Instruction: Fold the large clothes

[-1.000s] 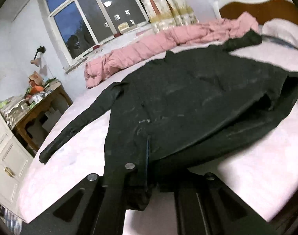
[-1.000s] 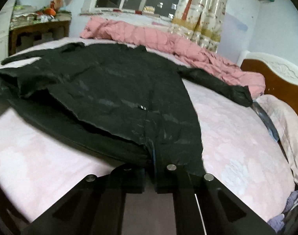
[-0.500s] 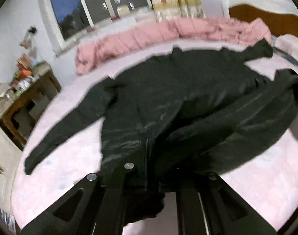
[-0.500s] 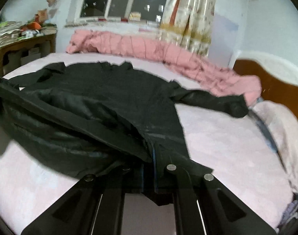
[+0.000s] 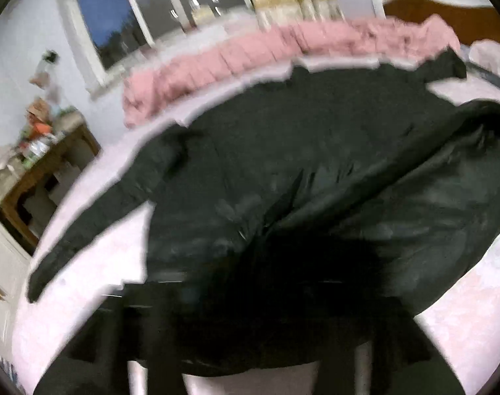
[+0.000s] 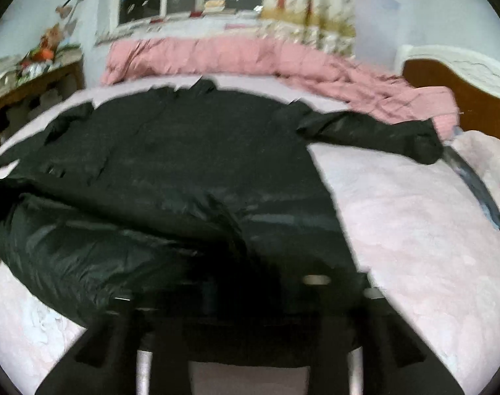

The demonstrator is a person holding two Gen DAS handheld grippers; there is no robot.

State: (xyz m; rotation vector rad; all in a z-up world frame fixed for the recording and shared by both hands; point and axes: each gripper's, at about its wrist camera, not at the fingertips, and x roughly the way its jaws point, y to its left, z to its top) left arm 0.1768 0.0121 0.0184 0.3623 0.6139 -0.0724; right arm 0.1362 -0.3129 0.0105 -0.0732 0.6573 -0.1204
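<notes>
now both tools (image 5: 250,322) (image 6: 250,309) pinch the black coat's (image 5: 315,164) (image 6: 200,164) lifted hem.

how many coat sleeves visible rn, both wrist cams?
2. One sleeve stretches over the pink bed toward the wooden desk side. The other sleeve reaches toward the headboard, its cuff beside the pink quilt. Both belong to the black coat; none hidden.

Both views are motion-blurred. The fingertips of the left gripper (image 5: 250,299) and the right gripper (image 6: 246,296) are covered by the black coat (image 5: 315,171) (image 6: 190,164); jaw state cannot be determined. The wooden headboard (image 6: 463,92) is cut off at the frame edge.
</notes>
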